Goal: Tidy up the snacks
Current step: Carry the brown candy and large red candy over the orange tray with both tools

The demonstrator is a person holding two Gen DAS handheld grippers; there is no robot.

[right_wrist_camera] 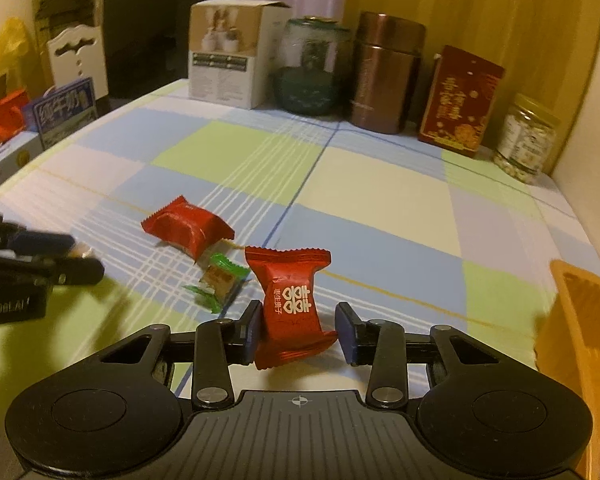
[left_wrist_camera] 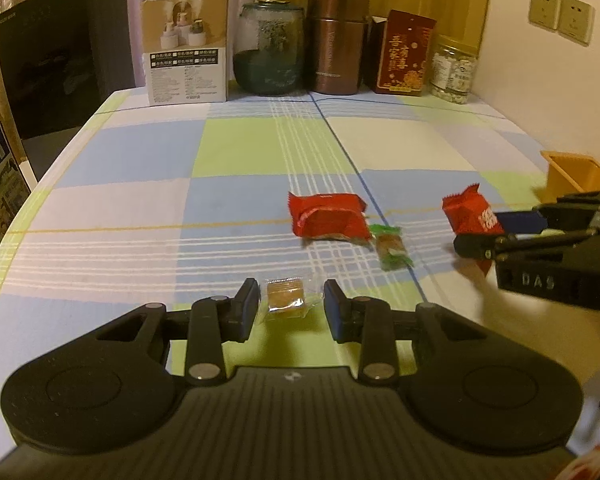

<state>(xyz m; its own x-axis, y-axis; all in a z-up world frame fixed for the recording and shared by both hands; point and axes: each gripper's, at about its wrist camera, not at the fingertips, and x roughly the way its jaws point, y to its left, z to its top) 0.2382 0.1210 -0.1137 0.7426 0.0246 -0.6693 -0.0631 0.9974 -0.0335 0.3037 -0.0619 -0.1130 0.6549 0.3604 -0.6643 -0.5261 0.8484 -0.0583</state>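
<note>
My left gripper (left_wrist_camera: 291,304) is open, its fingers on either side of a small clear-wrapped brown candy (left_wrist_camera: 286,298) lying on the checked tablecloth. My right gripper (right_wrist_camera: 298,326) has its jaws around a red wrapped snack with white characters (right_wrist_camera: 294,304); the left pad touches it and a gap shows at the right pad. That snack and the gripper also show in the left wrist view (left_wrist_camera: 470,210). A second red snack (left_wrist_camera: 327,216) (right_wrist_camera: 188,226) and a green-wrapped candy (left_wrist_camera: 390,246) (right_wrist_camera: 218,280) lie in the middle of the table.
An orange basket (left_wrist_camera: 572,172) (right_wrist_camera: 580,320) stands at the right table edge. Along the back stand a white carton (left_wrist_camera: 186,46), a glass jar (left_wrist_camera: 270,48), a brown canister (left_wrist_camera: 336,40), a red box (left_wrist_camera: 406,54) and a jar of nuts (left_wrist_camera: 454,70). Boxes sit off the left edge (right_wrist_camera: 60,110).
</note>
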